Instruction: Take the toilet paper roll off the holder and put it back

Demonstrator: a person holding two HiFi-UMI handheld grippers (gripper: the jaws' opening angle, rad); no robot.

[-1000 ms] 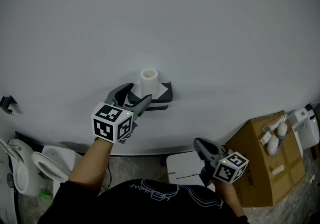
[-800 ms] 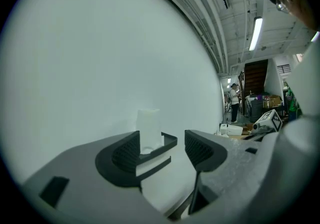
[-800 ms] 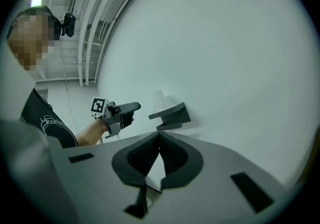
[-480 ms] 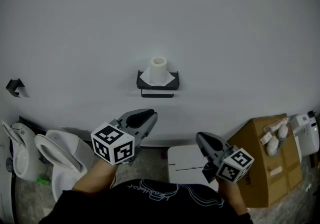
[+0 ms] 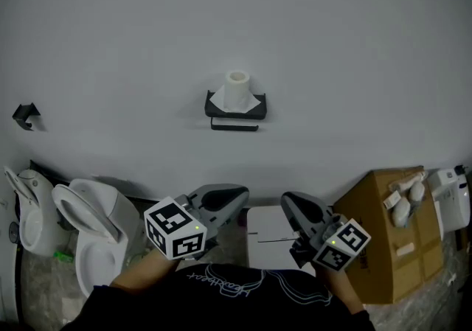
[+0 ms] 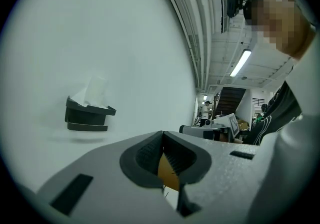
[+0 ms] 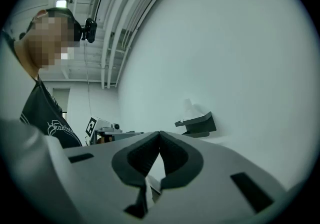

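- The left hand-held gripper (image 5: 237, 194) is held low, its jaws just closed together, with nothing between them.
- The toilet paper roll (image 5: 237, 86) is seen upright on the wall-mounted holder (image 5: 221, 110).
- The right hand-held gripper (image 5: 287, 200) is seen pressed together, empty.

Holding both grippers low, close in front of the chest, side by side and roughly level. Left gripper (image 5: 237, 194) angled toward the right, its marker cube (image 5: 175, 228) facing up and its rear end on a bare left forearm (image 5: 139, 276) that comes out of a dark sleeve. Jaws just closing to a full meeting, tips pressed together, nothing between them. Right gripper (image 5: 288, 201) angled toward the left, with its own cube (image 5: 341, 243) turned up and outward above the right wrist (image 5: 341, 283). Jaws likewise together at the tips, empty. Noses of the two grippers near each other, not touching.
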